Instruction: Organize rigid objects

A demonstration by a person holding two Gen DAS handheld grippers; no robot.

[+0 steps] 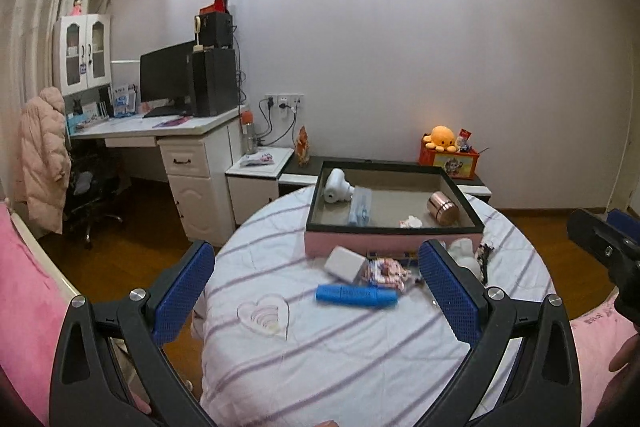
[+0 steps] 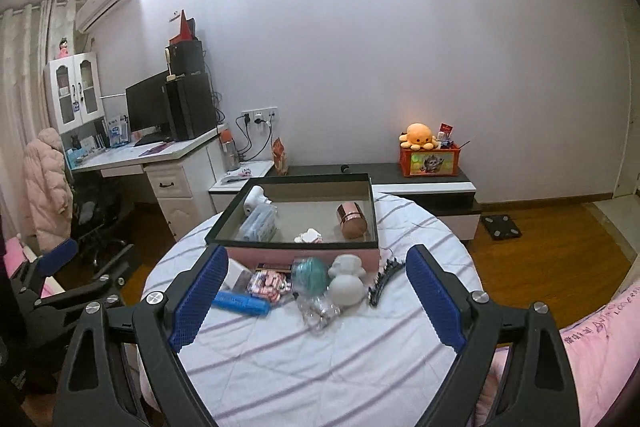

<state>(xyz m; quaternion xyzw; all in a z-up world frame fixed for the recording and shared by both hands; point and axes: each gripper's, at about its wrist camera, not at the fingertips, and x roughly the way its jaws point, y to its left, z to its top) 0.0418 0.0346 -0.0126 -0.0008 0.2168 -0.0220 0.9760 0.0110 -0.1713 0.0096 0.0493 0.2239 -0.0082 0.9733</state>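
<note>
Sorting is partway done: the box at the desk's far edge already holds a copper tin, a white device and a blue pack. Loose before the box, mid-desk, lie a blue tube, white block, candy bag, teal ball, white figure and comb. Left tool and right tool both hang released, grasping nothing. Next, I judge, one tool must descend, straddle one rigid piece and clench.
</note>
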